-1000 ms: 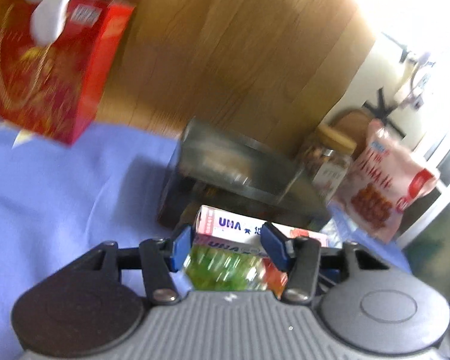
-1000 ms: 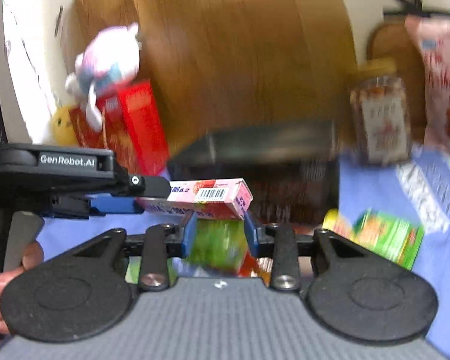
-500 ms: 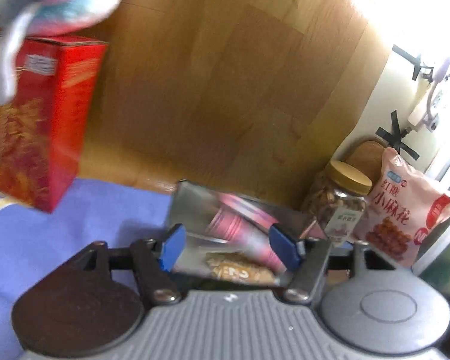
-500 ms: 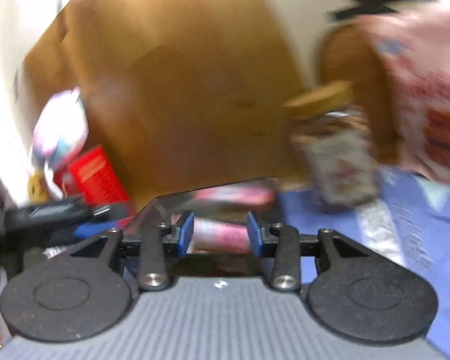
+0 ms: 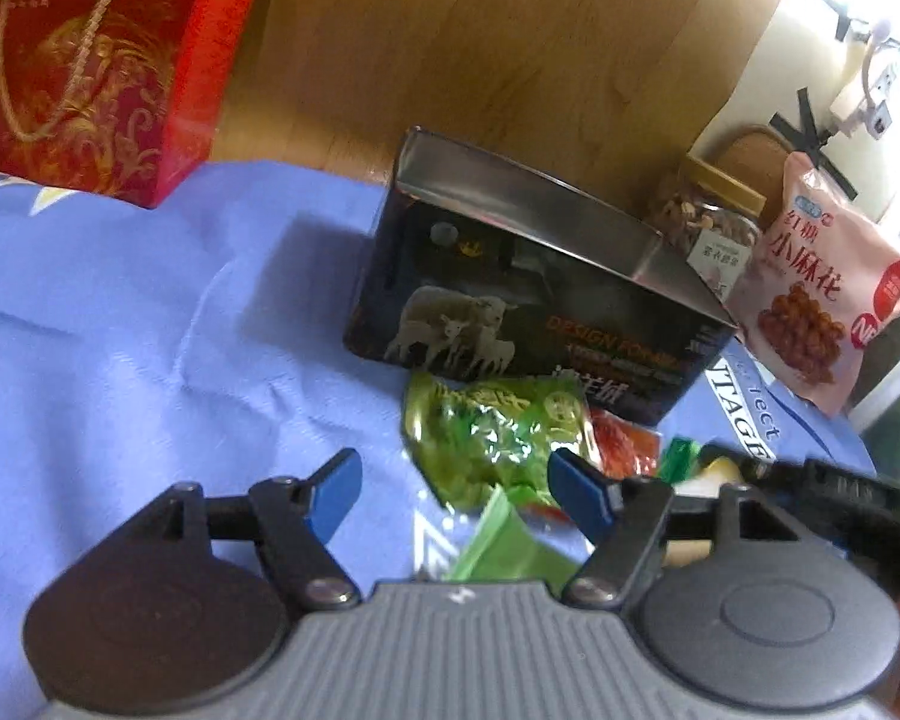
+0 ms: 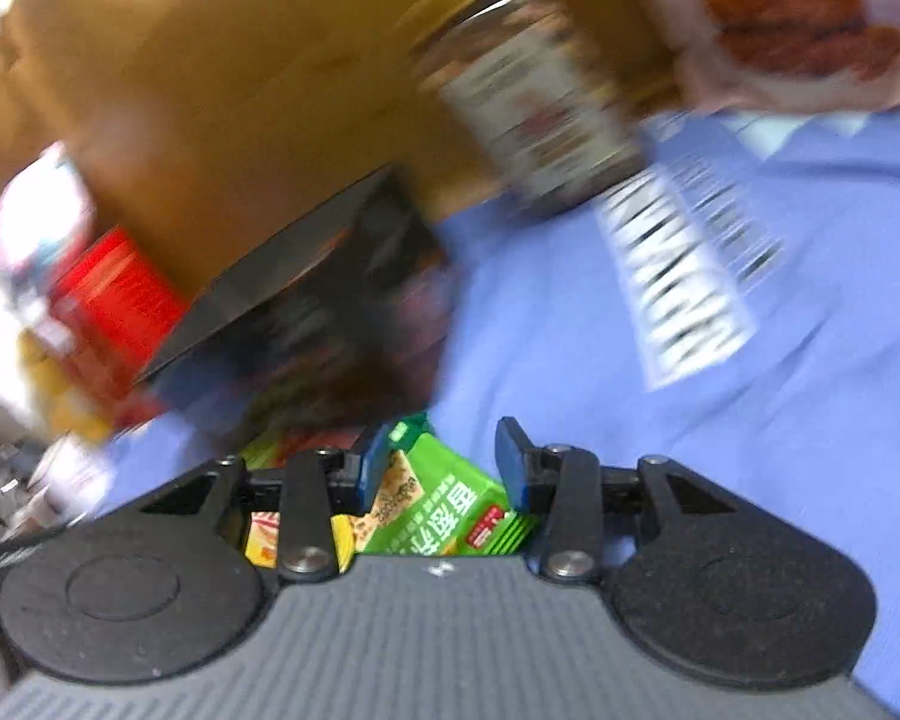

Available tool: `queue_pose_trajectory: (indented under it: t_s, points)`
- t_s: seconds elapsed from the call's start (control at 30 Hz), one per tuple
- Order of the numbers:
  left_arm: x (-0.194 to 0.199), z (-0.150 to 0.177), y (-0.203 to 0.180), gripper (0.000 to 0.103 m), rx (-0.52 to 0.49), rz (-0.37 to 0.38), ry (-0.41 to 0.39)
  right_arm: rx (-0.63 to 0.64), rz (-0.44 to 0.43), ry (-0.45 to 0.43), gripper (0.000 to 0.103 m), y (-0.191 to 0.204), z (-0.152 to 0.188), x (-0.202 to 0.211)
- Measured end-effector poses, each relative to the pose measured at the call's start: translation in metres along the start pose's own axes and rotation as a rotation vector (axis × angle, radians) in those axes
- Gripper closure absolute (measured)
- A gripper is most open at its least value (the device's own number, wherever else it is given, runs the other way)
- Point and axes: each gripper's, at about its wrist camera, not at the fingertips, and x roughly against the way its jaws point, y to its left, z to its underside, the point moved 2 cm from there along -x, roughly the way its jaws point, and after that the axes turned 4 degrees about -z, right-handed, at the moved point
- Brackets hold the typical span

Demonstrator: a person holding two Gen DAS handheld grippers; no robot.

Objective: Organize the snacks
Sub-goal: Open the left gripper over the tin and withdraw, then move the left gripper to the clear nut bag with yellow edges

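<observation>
A home, by the evidence: blue cloth spread before a wood panel, a red gift box, a jar and a snack bag against the wall.

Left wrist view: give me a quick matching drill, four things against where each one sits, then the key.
Things:
1. red box
2. dark tin
3. pink bag
4. green packet

Places:
A. on the cloth just in front of the tin
B. far right, leaning upright beside the jar
C. far left, at the back of the blue cloth
D. middle, lid off, sheep printed on its side

Pairs: 1-C, 2-D, 3-B, 4-A
</observation>
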Motion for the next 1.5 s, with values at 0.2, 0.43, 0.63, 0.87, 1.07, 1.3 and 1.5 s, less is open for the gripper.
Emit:
queue_pose_trajectory:
  t_s: [0.2,0.43,0.63,0.87,1.07,1.3,1.5]
  points:
    - [0.046,0.002,0.004,0.033,0.032,-0.044,-0.140,0.010,0.092,-0.195,0.059,0.017,0.029,0.046]
    - [0.084,0.023,-0.010,0.026,0.081,0.008,-0.217,-0.039,0.155,-0.299,0.058,0.013,0.093,0.116]
    - [0.104,0.052,-0.025,0.025,0.049,0.061,-0.192,0.008,0.126,-0.219,0.058,0.022,0.116,0.121]
    - [0.116,0.090,-0.030,0.025,0.001,0.077,-0.138,0.145,0.011,-0.093,0.055,0.054,0.138,0.108]
    - [0.094,0.110,-0.030,0.025,-0.013,0.043,-0.058,0.284,0.017,-0.058,0.054,0.080,0.148,0.081]
    - [0.080,0.109,-0.027,0.025,-0.013,0.012,-0.041,0.285,0.020,-0.060,0.055,0.079,0.147,0.079]
    - [0.078,0.109,-0.031,0.025,-0.017,0.000,-0.053,0.293,0.028,-0.071,0.055,0.076,0.155,0.090]
